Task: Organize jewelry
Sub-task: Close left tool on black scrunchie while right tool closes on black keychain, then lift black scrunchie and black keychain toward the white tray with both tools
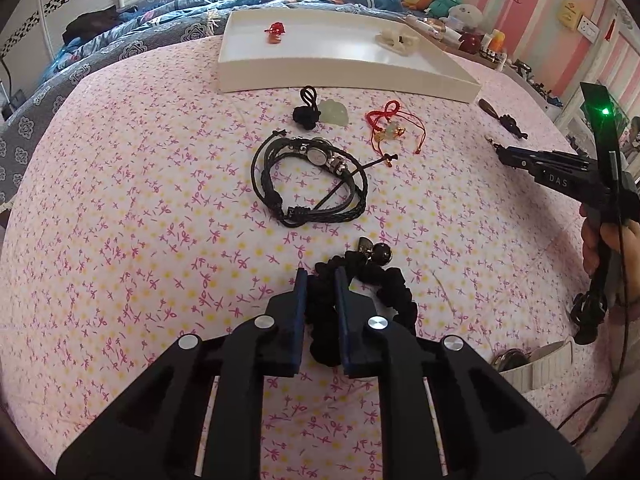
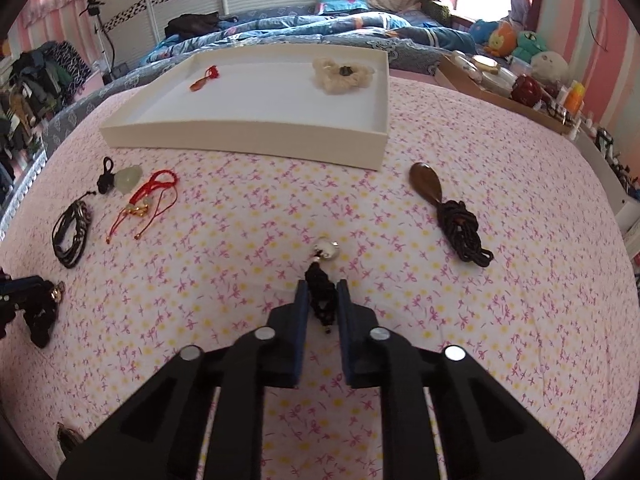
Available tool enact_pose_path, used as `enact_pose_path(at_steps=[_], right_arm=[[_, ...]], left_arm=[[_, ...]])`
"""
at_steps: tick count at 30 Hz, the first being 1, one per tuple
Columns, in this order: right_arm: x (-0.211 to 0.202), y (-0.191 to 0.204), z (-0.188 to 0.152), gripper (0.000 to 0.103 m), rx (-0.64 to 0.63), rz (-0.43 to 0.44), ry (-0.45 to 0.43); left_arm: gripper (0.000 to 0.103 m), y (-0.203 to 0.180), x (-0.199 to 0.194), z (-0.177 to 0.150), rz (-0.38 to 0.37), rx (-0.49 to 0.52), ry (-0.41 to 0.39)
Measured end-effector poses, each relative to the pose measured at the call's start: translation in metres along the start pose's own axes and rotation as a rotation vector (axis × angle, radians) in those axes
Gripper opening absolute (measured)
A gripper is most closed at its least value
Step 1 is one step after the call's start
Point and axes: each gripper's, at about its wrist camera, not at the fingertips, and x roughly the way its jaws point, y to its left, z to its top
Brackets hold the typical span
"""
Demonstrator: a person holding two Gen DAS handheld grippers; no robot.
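Observation:
A white tray (image 1: 348, 76) lies at the far side of the pink bedspread; it holds a red charm (image 1: 275, 32) and a cream fluffy piece (image 2: 342, 74). My left gripper (image 1: 321, 280) is shut on a black beaded bracelet (image 1: 376, 276) lying on the bed. My right gripper (image 2: 322, 292) is shut on a black cord pendant with a silver charm (image 2: 326, 250). On the bed lie a black leather bracelet (image 1: 312, 184), a red string charm (image 1: 386, 130), a pale jade pendant on black cord (image 1: 320, 114) and a brown pendant with dark cord (image 2: 448, 208).
A white-strap watch (image 1: 532, 364) lies near the bed's right edge in the left wrist view. Blue quilts (image 2: 320, 28) are bunched behind the tray. A cluttered side shelf (image 2: 520, 84) and plush toys (image 2: 520, 44) stand at the far right.

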Motion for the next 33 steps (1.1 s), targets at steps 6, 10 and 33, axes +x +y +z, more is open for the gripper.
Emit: enact_pose_path(at_steps=[6, 10, 33], right_arm=[[-0.01, -0.003, 0.003, 0.01, 0.007, -0.012, -0.016], [-0.032, -0.007, 0.014, 0.009, 0.014, -0.013, -0.069], [0.008, -0.032, 0.162, 0.009, 0.072, 0.026, -0.064]], left_arm=[[0.01, -0.002, -0.005, 0.007, 0.028, -0.007, -0.007], [0.009, -0.001, -0.02, 0.023, 0.033, -0.001, -0.054], [0.009, 0.043, 0.026, 0.249, 0.088, -0.102, -0.127]])
